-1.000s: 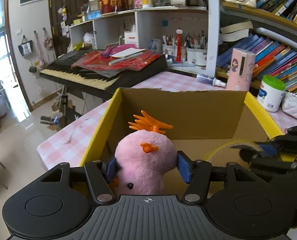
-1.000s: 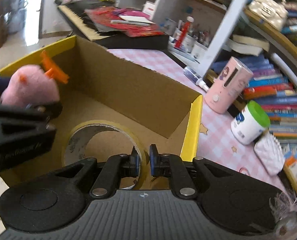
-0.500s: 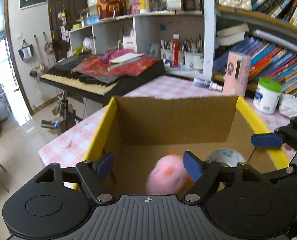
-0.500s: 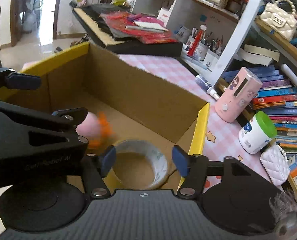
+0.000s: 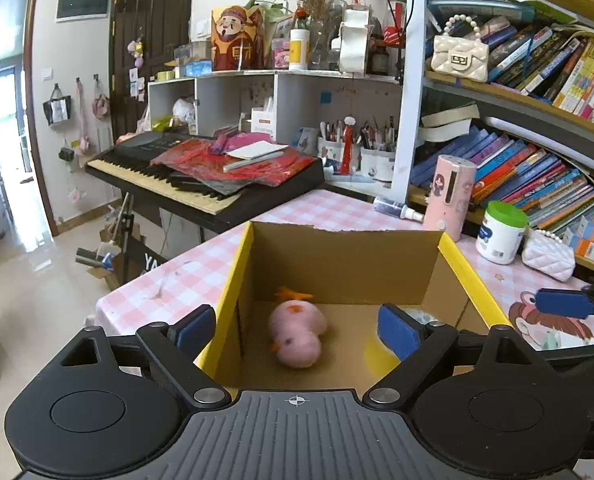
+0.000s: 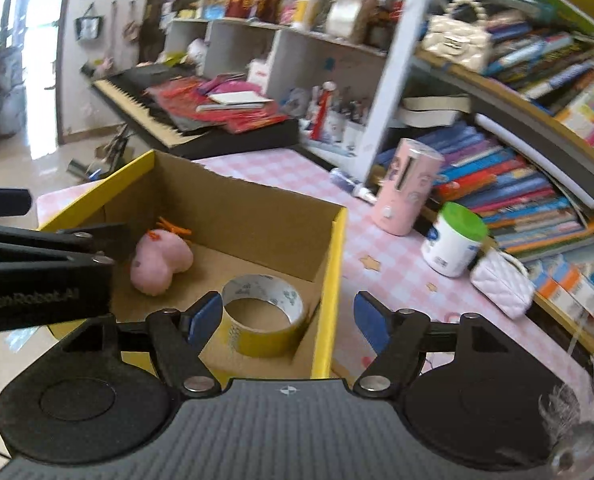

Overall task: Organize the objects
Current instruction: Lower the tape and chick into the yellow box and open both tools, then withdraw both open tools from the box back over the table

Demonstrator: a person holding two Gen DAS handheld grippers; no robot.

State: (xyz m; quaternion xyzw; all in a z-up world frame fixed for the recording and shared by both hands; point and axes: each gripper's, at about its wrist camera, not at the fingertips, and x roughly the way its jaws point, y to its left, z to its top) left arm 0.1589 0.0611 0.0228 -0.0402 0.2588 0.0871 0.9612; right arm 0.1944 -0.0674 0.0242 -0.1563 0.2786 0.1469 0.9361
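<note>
A pink plush chick point(image 5: 297, 334) with an orange crest lies on the floor of an open cardboard box with yellow rims point(image 5: 469, 276); it also shows in the right wrist view point(image 6: 159, 262). A yellow tape roll point(image 6: 261, 316) stands in the box's right corner point(image 6: 329, 264), partly hidden in the left wrist view point(image 5: 379, 350). My left gripper point(image 5: 297, 330) is open and empty above the box's near edge. My right gripper point(image 6: 287, 318) is open and empty above the tape roll, near the box's right wall.
The box sits on a pink checked table point(image 5: 329, 208). Beyond it stand a pink cylinder point(image 5: 449, 192), a white jar with green lid point(image 5: 501, 232) and a white quilted purse point(image 5: 547, 254). Bookshelves point(image 5: 537, 168) run along the right, a keyboard point(image 5: 201, 176) at the back left.
Both grippers opened. The plush chick dropped from my left gripper and the tape roll from my right gripper into the box. Both grippers then rose and pulled back.
</note>
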